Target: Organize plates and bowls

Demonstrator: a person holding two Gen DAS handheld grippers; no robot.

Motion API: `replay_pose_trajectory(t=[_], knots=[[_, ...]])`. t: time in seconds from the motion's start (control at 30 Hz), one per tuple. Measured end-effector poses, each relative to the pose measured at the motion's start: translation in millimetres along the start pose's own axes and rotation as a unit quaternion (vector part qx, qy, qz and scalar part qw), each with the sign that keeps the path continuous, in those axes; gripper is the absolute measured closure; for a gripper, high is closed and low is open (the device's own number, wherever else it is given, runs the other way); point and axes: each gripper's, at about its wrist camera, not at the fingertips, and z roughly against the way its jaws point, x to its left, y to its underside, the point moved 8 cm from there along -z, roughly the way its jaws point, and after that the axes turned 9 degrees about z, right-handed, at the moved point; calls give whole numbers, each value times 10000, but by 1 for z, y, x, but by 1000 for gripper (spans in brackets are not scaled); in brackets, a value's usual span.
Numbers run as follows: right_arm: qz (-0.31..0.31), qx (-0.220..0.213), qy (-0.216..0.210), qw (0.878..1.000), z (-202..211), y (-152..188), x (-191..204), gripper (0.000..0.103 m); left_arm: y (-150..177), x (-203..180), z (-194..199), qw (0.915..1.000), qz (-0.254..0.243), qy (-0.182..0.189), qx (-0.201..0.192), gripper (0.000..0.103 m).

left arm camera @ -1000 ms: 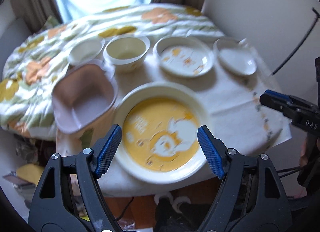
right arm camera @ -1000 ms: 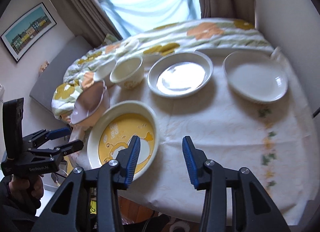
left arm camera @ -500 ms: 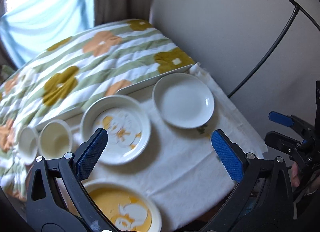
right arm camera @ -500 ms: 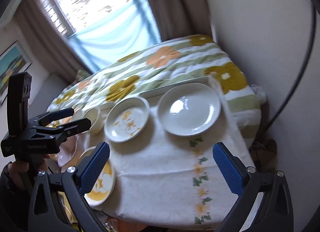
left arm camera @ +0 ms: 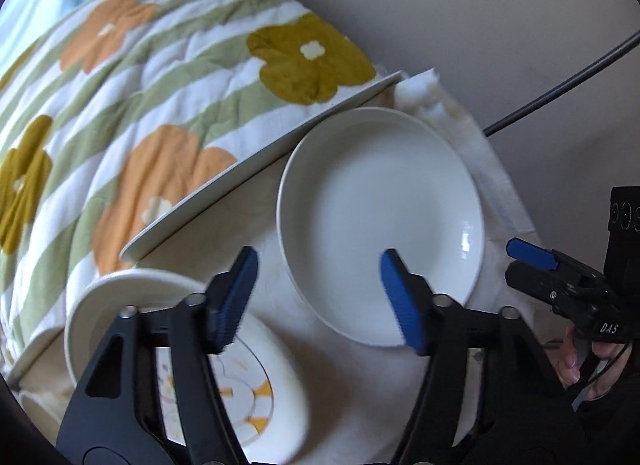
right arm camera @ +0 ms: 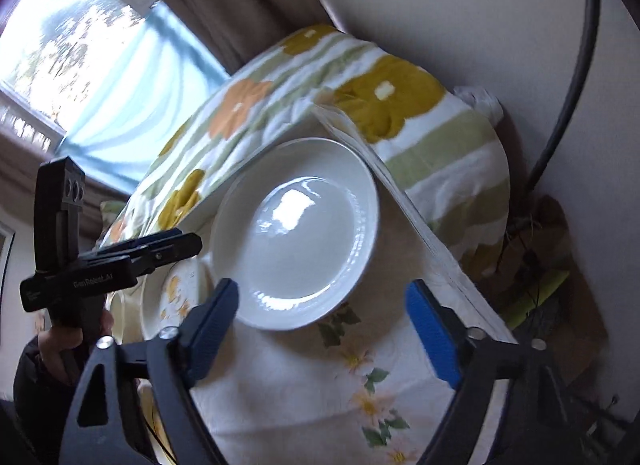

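1. White plate (left arm camera: 380,221) flat on bench (right arm camera: 320,377), just ahead of both tools.
2. Left tool (left arm camera: 320,297), right tool (right arm camera: 322,329): empty, jaws closing.
3. Approach step; next, likely pinch its near rim.

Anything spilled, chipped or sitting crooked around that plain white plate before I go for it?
Nothing stands out. The white plate lies flat and looks empty and whole, close to the table's far edge against the flowered quilt. The patterned plate beside it lies flat too. Both views are slightly blurred, so fine chips could be missed.
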Motion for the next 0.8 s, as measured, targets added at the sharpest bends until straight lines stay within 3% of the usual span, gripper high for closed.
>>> replay_pose_trajectory(t=[0.23, 0.33, 0.37, 0.43, 0.47, 0.6, 0.8], knots=[[-588, -34, 160, 9981, -32, -3, -19, 45, -16, 10, -26, 9997, -76, 152, 164, 53], [-638, -144, 251, 9975, -34, -8, -21, 49, -23, 13, -34, 9996, -100, 177, 217, 71], [-649, -165, 287, 9973, -35, -10, -22, 53, -24, 14, -36, 9995, -108, 175, 244, 80], [-664, -184, 375, 9969, -37, -12, -23, 62, -25, 14, -40, 9994, -157, 130, 278, 88], [-660, -181, 410, 9968, -38, -13, -23, 71, -26, 15, -41, 9995, -196, 87, 249, 89], [-644, -164, 545, 9963, -41, -12, -23, 88, -26, 14, -41, 9995, -256, 63, 187, 89], [-629, -162, 589, 9961, -44, -11, -24, 90, -25, 13, -40, 9995, -285, -31, 129, 89]])
